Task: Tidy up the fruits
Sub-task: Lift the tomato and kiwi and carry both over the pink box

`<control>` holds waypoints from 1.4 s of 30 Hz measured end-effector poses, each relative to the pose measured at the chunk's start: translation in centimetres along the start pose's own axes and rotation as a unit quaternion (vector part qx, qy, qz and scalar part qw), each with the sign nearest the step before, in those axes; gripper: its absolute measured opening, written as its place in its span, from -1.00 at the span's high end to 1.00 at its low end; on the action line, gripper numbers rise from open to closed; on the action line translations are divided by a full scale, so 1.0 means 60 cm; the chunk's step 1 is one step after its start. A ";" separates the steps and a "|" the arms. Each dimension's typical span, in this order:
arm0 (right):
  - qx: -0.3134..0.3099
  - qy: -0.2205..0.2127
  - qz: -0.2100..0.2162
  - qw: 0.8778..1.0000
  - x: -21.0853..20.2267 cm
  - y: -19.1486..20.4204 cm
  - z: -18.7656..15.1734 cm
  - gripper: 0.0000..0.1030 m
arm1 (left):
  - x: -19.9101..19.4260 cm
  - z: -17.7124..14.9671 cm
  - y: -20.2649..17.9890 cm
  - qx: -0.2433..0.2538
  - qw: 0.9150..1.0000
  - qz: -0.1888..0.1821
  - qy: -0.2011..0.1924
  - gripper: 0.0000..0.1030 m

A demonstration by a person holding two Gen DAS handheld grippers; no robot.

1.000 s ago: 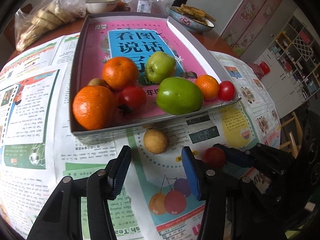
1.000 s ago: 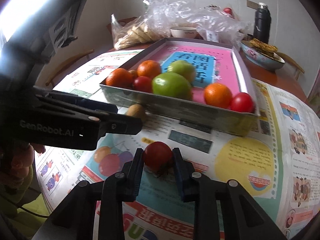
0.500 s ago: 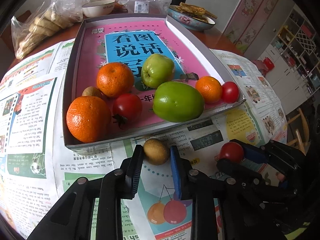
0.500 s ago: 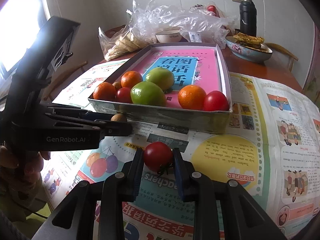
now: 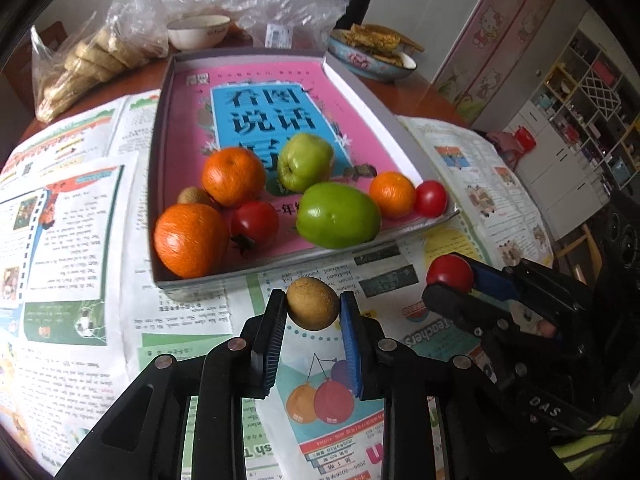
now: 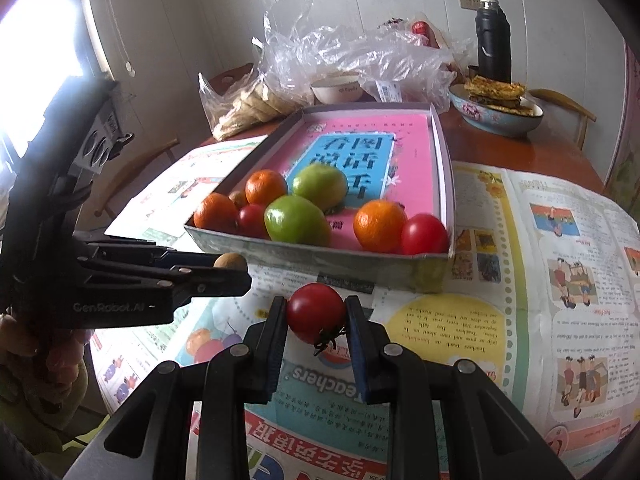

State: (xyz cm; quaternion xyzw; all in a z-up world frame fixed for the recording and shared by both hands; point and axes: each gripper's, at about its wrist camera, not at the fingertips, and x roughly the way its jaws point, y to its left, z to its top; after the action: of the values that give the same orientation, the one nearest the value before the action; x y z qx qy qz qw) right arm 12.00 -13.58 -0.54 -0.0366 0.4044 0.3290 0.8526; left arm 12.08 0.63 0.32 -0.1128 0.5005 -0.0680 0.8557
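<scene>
A small brown kiwi sits between the blue pads of my left gripper, which is shut on it just in front of the grey box tray. My right gripper is shut on a red tomato held above the newspaper; the same tomato shows at the right of the left wrist view. The tray holds oranges, green apples, tomatoes and another kiwi on a pink book. The left gripper enters the right wrist view from the left.
Newspaper covers the round wooden table. Behind the tray lie a plastic bag of biscuits, a white bowl, a patterned bowl of fried food and a black flask. A hand holds the left gripper.
My left gripper moved forward and shut on the kiwi, which now hangs off the paper. My right gripper lifted the tomato a little and tilted.
</scene>
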 end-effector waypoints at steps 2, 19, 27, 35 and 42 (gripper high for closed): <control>-0.002 -0.005 -0.002 1.000 -0.004 0.001 0.006 0.44 | -0.011 0.004 0.004 -0.003 1.000 0.001 -0.008 0.46; -0.004 -0.024 -0.016 1.000 0.000 -0.014 0.063 0.44 | -0.031 0.040 0.052 -0.025 0.999 0.018 -0.026 0.46; 0.003 -0.021 -0.029 0.999 0.011 -0.030 0.072 0.44 | -0.017 0.057 0.042 -0.014 1.000 0.013 -0.022 0.46; 0.007 -0.018 -0.033 0.999 0.015 -0.038 0.072 0.44 | -0.007 0.065 0.037 -0.009 1.000 0.010 -0.019 0.46; -0.010 -0.014 -0.025 1.000 0.027 -0.021 0.077 0.44 | -0.003 0.070 0.037 -0.009 1.000 0.007 -0.017 0.46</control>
State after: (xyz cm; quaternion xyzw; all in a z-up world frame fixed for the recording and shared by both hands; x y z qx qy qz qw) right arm 16.56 -12.20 1.12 -0.0509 0.3883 0.3122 0.8656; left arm 15.65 3.36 1.86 -0.1178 0.4872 -0.0554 0.8635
